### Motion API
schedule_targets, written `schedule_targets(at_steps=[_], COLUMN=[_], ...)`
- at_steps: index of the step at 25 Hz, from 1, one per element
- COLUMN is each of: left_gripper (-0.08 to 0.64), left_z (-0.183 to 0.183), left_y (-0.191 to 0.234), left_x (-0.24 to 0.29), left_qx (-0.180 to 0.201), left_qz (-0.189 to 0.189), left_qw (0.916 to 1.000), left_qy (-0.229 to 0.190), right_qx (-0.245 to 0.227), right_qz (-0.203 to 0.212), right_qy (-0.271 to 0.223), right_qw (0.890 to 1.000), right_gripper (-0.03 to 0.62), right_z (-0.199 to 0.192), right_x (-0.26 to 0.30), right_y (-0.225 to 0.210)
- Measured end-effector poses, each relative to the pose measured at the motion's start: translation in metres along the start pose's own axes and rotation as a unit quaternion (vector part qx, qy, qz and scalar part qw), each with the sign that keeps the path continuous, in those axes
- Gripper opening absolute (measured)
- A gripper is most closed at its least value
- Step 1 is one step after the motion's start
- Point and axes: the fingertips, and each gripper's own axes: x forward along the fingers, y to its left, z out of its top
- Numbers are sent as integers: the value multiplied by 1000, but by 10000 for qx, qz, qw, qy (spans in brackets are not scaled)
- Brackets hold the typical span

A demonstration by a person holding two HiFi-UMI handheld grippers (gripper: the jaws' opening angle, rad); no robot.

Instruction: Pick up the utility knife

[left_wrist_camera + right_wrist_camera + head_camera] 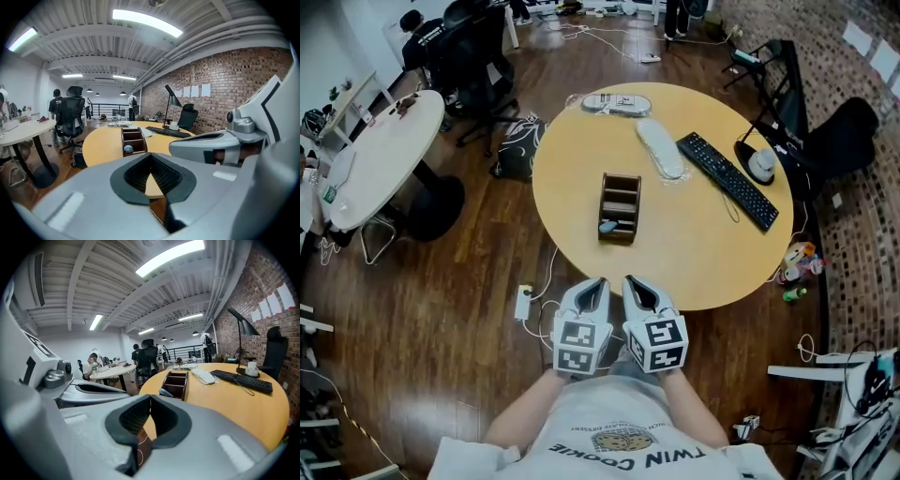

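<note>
Both tools sit side by side just short of the table's near edge, and neither carries anything. The left hand-held gripper [598,282] has its jaws pressed together, tips meeting, empty. The right hand-held gripper [631,280] is the same, closed tight on air. Out on the round table [567,164] stands the brown organizer [620,202], well apart from both. From its nearest compartment a blue-grey end pokes out. That looks like the utility knife [608,226], though it's small from up here. The right gripper view has the utility knife [165,393] leaning out of the box's front, towards its left side.

So the step in hand, as I read it, is the reach. Pick one gripper, open the jaws before arriving, and come in low, in line with the compartment. The pads should straddle the exposed end, not the wooden wall. Grip it squarely, then draw it out along the slot rather than lifting straight up, or the organizer may tip or drag along
</note>
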Motion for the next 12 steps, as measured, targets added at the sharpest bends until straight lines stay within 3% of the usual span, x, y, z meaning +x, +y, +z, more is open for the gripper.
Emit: schedule_targets(at_steps=[5, 8, 12], left_gripper=[6, 6, 6], left_z=[26, 39, 50], left_y=[9, 13, 14], left_x=[36, 50, 66], left_qx=[395, 897, 1723], left_qz=[319, 496, 571], left_qw=[9987, 9947, 9833], left_qy=[-16, 48, 110], right_qx=[-68, -61, 19], right_qz=[167, 228, 244], right_qy=[-16, -31, -52], right_qw=[9998, 9997, 9997], right_gripper=[2, 2, 2], right_z=[13, 17, 20], right_x=[13, 20, 25], right_y=[-32, -46, -58])
